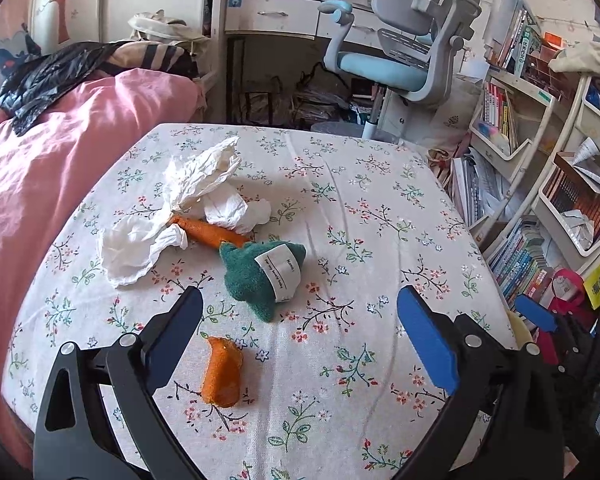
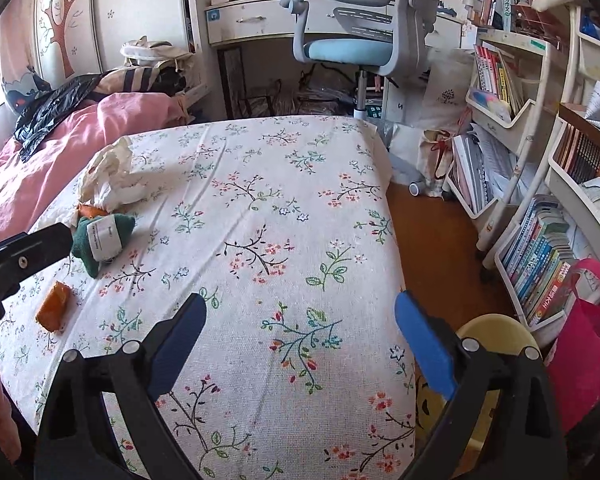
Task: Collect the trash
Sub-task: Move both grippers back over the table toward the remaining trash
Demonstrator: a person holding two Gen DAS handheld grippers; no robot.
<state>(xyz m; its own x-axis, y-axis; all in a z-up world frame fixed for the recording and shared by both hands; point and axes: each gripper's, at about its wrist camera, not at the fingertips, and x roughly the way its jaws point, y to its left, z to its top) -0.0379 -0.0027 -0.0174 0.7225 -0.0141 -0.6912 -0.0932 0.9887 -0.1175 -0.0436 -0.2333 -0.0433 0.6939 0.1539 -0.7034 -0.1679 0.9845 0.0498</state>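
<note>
Currently I hold the left hand-held gripper released just short of the orange scrap, ready to straddle it; the right hand-held gripper idles released beyond it.

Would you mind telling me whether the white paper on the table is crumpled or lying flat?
Crumpled. The white paper is bunched into creased, twisted lumps on the floral tablecloth, partly draped over one orange piece.

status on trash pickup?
Left hand-held gripper open, empty. Right hand-held gripper open, empty. Crumpled tissues untouched on table; carrot plush lies against them.
</note>
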